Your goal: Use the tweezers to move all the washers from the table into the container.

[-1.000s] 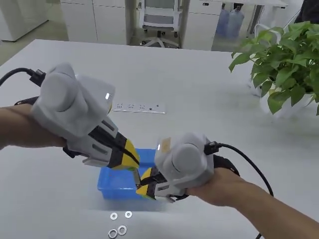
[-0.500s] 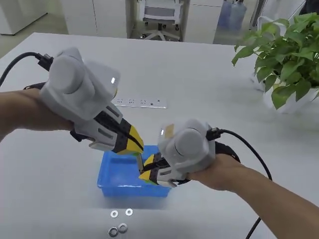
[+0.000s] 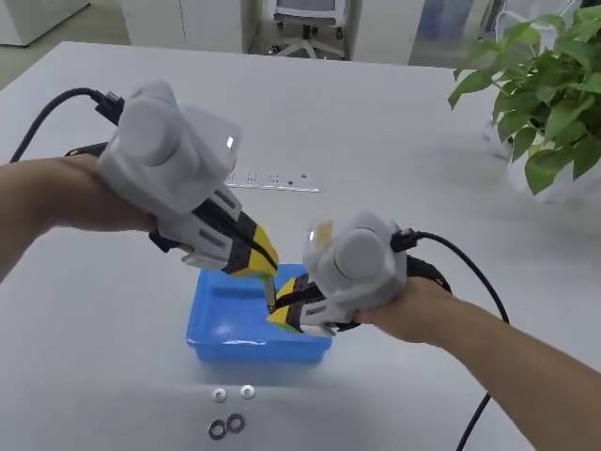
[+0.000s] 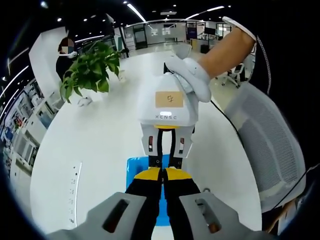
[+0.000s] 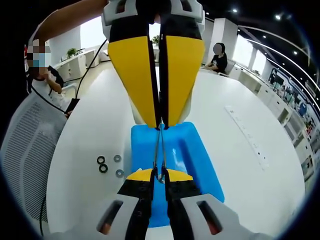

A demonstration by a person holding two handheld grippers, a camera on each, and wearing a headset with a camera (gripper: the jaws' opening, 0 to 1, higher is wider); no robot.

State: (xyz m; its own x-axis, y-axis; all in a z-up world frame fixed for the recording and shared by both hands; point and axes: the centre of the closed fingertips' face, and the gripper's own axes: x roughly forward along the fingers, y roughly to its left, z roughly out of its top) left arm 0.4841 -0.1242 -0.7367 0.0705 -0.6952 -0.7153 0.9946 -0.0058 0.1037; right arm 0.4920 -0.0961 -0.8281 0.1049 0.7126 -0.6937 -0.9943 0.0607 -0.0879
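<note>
Washers [image 3: 228, 411], four of them, lie loose on the white surface [image 3: 404, 160] just on the near side of the blue container [image 3: 221, 329]. Above it the left tool [image 3: 267, 271] and right tool [image 3: 280, 318] meet tip to tip, each pinched narrow on the thin tweezers [image 5: 159, 145] between them. A power strip [image 3: 272, 178] lies beyond, with a leafy plant [image 3: 549, 85] far right and an office chair [image 3: 310, 14] past the edge; print on the right tool's housing is too blurred to read.

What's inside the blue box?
The shallow blue plastic container shows bare floor on its left. The left tool, right tool and thin metal tweezers hide the rest.
</note>
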